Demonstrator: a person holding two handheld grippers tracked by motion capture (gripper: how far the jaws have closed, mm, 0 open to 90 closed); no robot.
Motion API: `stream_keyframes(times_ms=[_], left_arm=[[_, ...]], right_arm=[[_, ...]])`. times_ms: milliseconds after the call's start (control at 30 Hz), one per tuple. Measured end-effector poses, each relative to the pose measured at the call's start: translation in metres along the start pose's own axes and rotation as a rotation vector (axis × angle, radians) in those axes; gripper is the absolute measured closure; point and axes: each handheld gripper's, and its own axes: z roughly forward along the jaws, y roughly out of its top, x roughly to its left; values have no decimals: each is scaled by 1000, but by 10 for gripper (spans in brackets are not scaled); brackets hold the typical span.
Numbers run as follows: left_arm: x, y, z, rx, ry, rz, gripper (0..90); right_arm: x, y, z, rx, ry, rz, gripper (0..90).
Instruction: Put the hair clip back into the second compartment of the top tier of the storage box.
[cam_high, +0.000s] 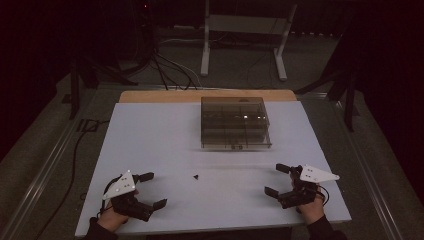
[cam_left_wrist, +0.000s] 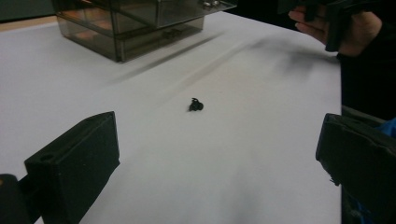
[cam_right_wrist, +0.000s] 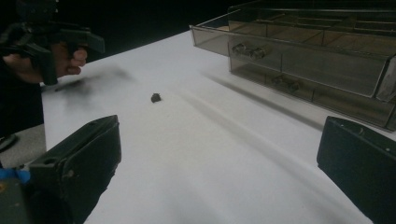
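Where both wait: screw between grippers.

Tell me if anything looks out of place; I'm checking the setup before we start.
One small black part lies loose on the white table, apart from the clear compartment box and between the open left gripper and right gripper. Nothing looks spilled or damaged.

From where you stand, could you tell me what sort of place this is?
Probably a lab or recording bench. A white table holds just a clear compartment box and one small black part; cables run over the dark floor beyond, beside a white metal stand.
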Motion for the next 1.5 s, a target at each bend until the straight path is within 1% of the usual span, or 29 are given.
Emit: stream_keyframes(times_ms=[100,133,167,300,367,400,433,600,767,967,1033,1133,1267,1400,1500], left_arm=[[0,6,2,5,-5,11,6],[0,6,2,5,-5,11,6],[1,12,3,-8,-16,9,6],[3,23,5,3,-24,33,6],[4,28,5,-3,-30,34,6],[4,28,5,-3,-30,34,6],[5,33,6,-7,-31,41,6],[7,45,8,2,-35,64,6],[10,54,10,1,-35,64,5],[14,61,14,6,-38,68,6],[14,63,17,5,-43,61,6],[14,64,22,5,-51,62,6],[14,65,29,19,-56,59,6],[15,69,35,27,-62,69,6],[17,70,39,30,-67,68,6]], right_arm=[[0,0,0,-1,-5,3,0],[0,0,0,-4,-5,4,0],[-1,0,0,-5,-8,7,0],[-1,0,-2,-7,-12,12,0],[-1,0,-2,-8,-13,11,0],[-1,0,-2,-8,-13,11,0],[-1,0,-2,-8,-13,10,0],[-1,0,-2,-8,-12,15,0],[-2,0,-2,-11,-13,16,0],[-2,0,-2,-10,-14,18,0],[-2,0,-2,-9,-13,18,0],[-2,0,-3,-17,-12,23,0],[-2,0,-5,-25,-14,27,0],[-2,0,-4,-20,-15,28,0],[-2,0,-4,-19,-15,27,0]])
